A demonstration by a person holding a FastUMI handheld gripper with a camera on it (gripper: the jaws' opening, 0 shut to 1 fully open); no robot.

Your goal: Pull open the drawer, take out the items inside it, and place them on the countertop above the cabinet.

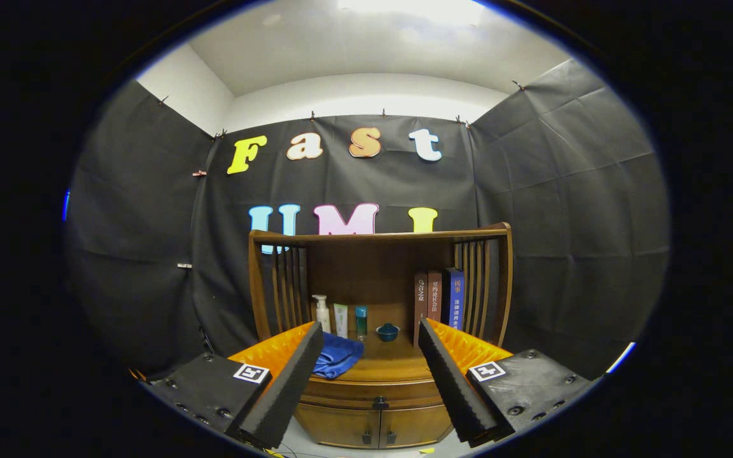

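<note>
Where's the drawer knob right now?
In the gripper view the drawer knob sits at the middle of the cabinet front, just under the countertop, between and beyond the open gripper jaws, above the two door handles.

Blue cloth (338, 356) partly hidden behind left finger (290, 381) (drawer (376, 389) contents unseen)

Wooden cabinet (366, 407): warm mid-brown, with dark metal knobs on the drawer (380, 403) and doors. Bench (398, 366): lighter honey-brown. Cloth (339, 355): deep blue. Pump bottle (322, 313): white. Tube (341, 319): pale with a green band. Small bottle (361, 321): teal. Lidded bowl (387, 331): dark blue. Books (438, 299): two reddish-brown spines, one blue with a white stripe. Gripper (369, 343): jaws spread wide, black ribbed pads on orange fingers (465, 346), black bodies bearing black-and-white square markers.
</note>
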